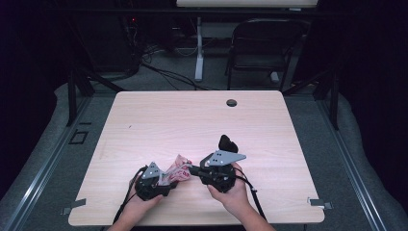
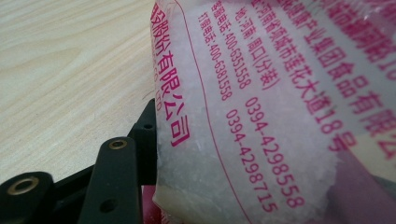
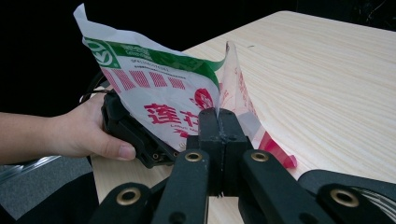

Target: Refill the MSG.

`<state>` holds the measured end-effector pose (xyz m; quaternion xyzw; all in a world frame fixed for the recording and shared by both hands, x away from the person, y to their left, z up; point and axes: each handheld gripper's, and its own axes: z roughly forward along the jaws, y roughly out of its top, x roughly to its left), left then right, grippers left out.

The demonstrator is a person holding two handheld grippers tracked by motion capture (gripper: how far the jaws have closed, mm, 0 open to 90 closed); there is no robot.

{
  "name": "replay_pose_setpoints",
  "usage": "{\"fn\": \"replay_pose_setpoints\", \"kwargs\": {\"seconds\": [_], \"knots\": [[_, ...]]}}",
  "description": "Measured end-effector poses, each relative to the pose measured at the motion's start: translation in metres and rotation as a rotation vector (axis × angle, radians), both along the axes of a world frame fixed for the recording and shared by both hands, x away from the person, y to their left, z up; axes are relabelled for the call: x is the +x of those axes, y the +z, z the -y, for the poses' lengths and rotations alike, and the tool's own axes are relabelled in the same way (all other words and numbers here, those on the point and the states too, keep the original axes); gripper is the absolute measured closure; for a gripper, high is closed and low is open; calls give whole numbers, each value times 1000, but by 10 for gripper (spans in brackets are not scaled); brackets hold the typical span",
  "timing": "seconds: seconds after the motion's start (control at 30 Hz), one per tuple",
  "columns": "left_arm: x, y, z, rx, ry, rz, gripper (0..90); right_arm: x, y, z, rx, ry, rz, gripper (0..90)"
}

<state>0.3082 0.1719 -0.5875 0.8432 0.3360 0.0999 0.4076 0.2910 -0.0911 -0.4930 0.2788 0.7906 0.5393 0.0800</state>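
High view: a plastic bag [image 1: 176, 169] is held just above the counter [image 1: 202, 120] between the left gripper [image 1: 166, 180] and right gripper [image 1: 193, 170], likely so it can be pulled open. Left gripper view: the bag [image 2: 261, 107] lies against one finger [image 2: 116, 182]; whether the fingers pinch it I cannot tell. Right gripper view: the fingers [image 3: 218, 128] are clamped on the bag's [image 3: 163, 88] edge, holding it taut.

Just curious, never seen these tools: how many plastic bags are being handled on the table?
1. The bag is near the table's front edge, between the left gripper and right gripper, which pinches its edge.

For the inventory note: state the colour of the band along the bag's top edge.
Green, on the plastic bag; the right gripper view shows it best.
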Motion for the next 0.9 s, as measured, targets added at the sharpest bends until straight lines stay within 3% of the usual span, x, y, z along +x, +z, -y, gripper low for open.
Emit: {"fn": "replay_pose_setpoints", "kwargs": {"seconds": [0.53,0.9], "knots": [[-3,6,-2,11,24,29,564,-2,-2,4,14,-6,9,900],[-4,14,-6,56,61,89,573,0,-4,7,-1,-23,-3,900]]}}
